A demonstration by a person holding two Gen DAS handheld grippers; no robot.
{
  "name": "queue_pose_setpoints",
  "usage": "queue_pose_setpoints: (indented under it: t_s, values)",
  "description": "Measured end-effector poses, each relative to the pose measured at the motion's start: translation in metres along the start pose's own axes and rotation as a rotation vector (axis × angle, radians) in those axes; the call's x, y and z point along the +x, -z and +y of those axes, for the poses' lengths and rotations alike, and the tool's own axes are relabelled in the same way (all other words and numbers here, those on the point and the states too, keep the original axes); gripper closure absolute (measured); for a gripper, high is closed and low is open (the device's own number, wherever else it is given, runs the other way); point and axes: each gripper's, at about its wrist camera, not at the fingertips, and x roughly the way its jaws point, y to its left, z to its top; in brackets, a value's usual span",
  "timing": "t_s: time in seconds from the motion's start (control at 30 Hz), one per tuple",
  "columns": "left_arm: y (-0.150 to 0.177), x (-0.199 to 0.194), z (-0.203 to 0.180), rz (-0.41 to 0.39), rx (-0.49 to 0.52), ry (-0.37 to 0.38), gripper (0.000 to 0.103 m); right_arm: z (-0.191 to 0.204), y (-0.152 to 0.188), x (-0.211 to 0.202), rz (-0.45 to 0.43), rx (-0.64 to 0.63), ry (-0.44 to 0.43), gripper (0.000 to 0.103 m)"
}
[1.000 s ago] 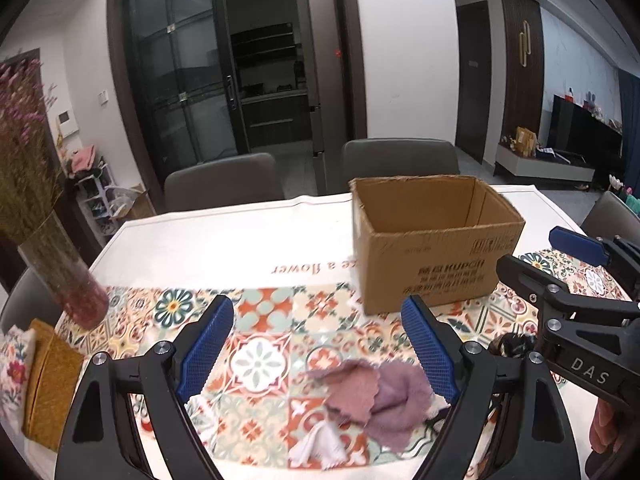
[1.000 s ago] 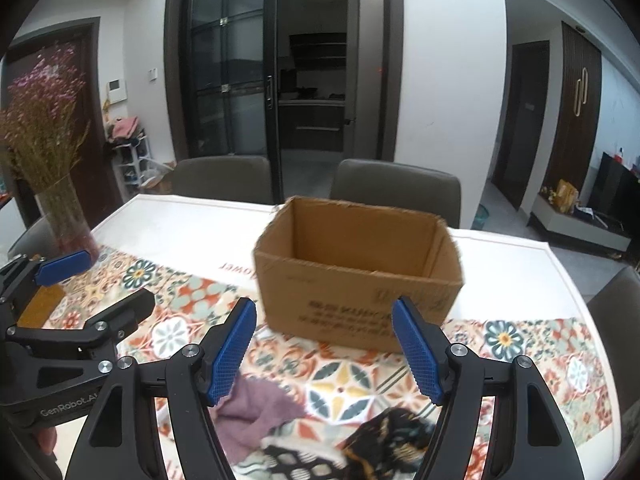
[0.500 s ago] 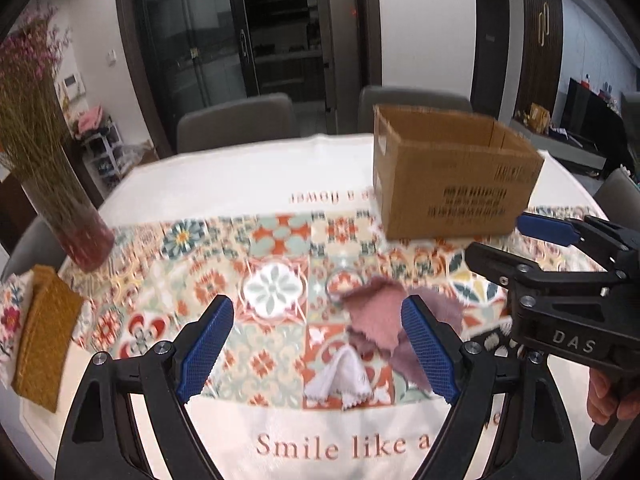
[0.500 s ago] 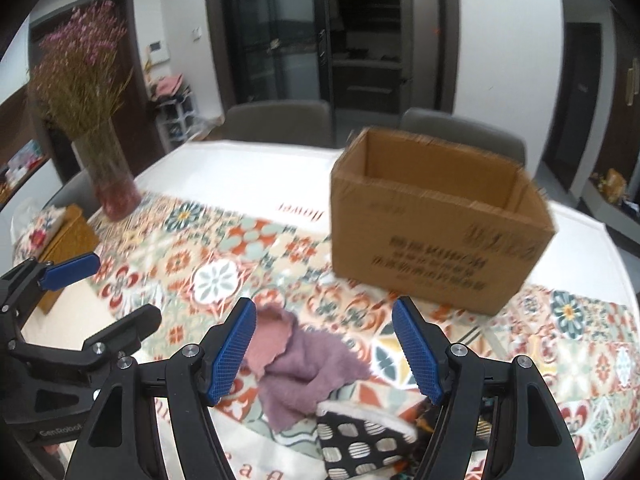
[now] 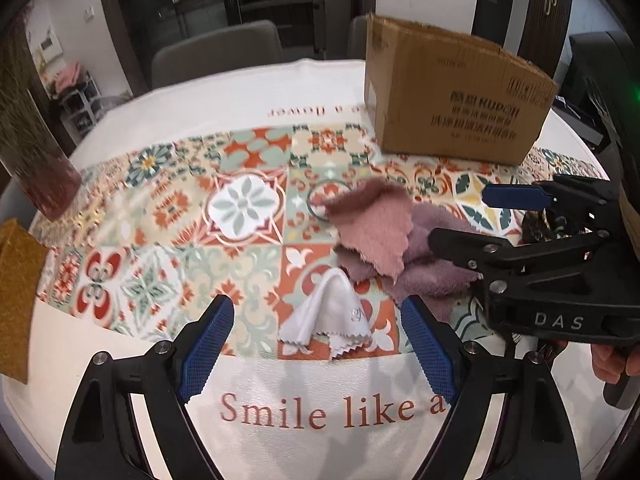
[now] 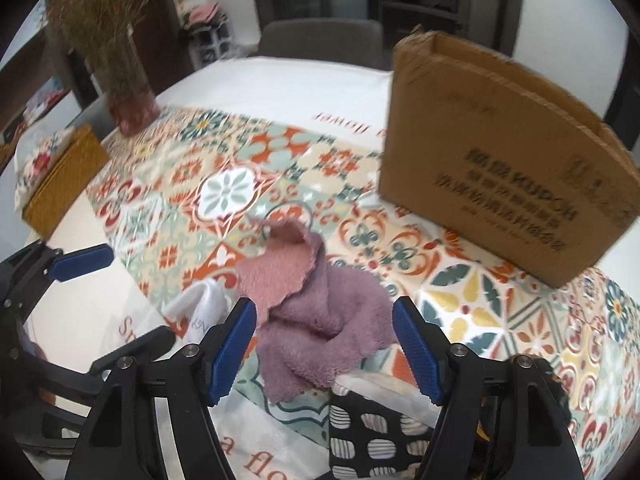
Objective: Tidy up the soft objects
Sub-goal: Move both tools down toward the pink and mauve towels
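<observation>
White lens cloth point(image 5: 326, 312) lies centred beyond my open left gripper point(image 5: 318, 354). Pink and mauve towels point(image 6: 316, 300) sit heaped between my open right gripper's point(image 6: 324, 350) pads. Cardboard box point(image 6: 508, 168) stands beyond, right. I should pinch deep, lifting one layer.

My left claw point(image 5: 316, 350) has bare tablecloth point(image 5: 120, 360) beneath it; only the white cloth point(image 5: 330, 312) lies ahead. My right claw point(image 6: 324, 344) crowds it from the right. The cardboard box point(image 5: 452, 108) walls off the far side, beyond the pink towels point(image 6: 316, 300).
</observation>
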Motion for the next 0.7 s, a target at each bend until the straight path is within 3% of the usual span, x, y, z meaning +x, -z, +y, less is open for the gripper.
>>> queue_pose_setpoints:
  t_s: [0.37,0.7]
  values:
    - [0.006,0.043,0.005,0.082,-0.025,0.043,0.023,0.001,-0.01,0.049,0.13,-0.028,-0.057,0.032]
    - [0.01,0.065,0.014,0.12,-0.061,0.055,0.053,-0.003,-0.012,0.074,0.178,0.023,-0.045,0.032]
